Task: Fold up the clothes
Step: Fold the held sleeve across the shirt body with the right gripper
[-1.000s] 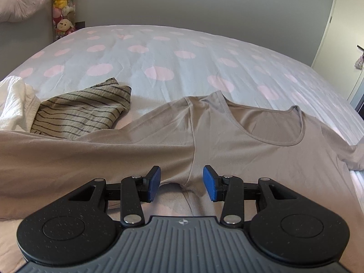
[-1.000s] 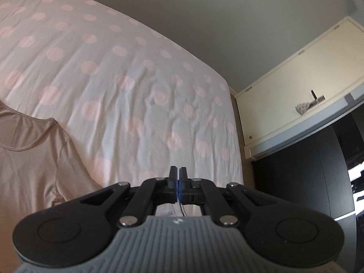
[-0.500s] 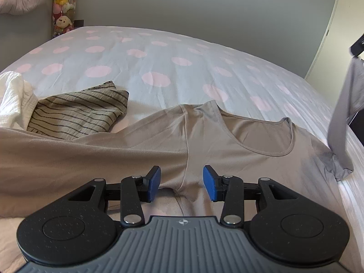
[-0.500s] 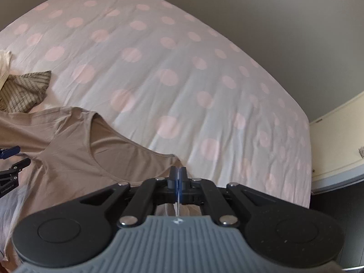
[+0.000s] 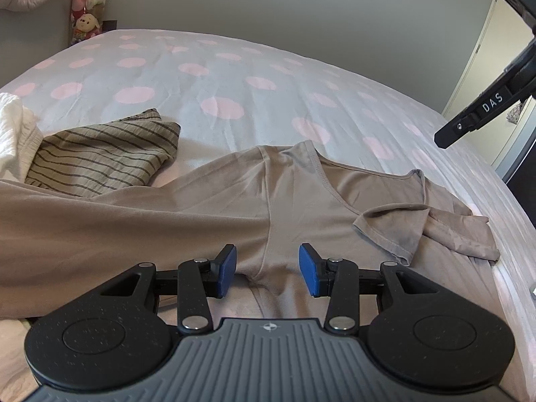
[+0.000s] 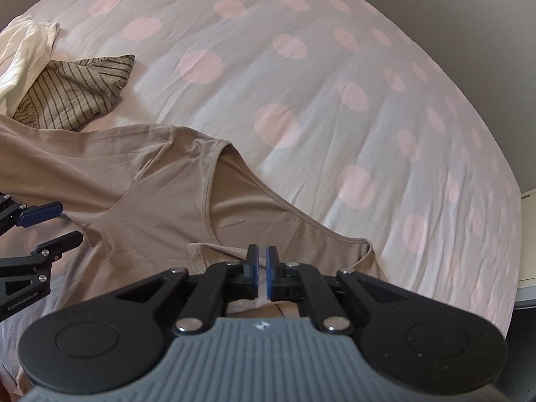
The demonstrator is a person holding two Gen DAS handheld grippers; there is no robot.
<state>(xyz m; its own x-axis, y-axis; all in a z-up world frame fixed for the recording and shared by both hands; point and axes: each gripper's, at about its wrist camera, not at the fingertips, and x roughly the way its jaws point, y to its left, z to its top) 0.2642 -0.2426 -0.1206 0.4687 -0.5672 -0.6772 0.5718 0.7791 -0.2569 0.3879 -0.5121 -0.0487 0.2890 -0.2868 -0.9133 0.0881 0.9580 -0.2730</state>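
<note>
A beige T-shirt (image 5: pixel 207 207) lies spread on a bed (image 5: pixel 234 77) w/ a pink-dotted sheet, neckline toward the far side. The left wrist view shows the left gripper (image 5: pixel 267 269) low over the shirt's armpit seam, jaws about half open, nothing pinched; cloth lies under the gap, pads apart from it. At 3 o'clock from that seam the short sleeve (image 5: pixel 395 231) is folded in over the chest, a detail the right view mostly hides behind its own gripper. At 10 o'clock sit a striped garment (image 5: pixel 100 157) and a white garment (image 5: pixel 13 134), touching each other; stuffed toys (image 5: pixel 87 0) hang in the far corner, seen only here. Part of the right tool's black body shows at 2 o'clock.

The right wrist view shows the right gripper (image 6: pixel 262 273) over the folded sleeve, jaws opening, just a narrow slit, pads not pressing the cloth. It also shows the left gripper's blue pad (image 6: pixel 42 212) at 9 o'clock, from the side.
</note>
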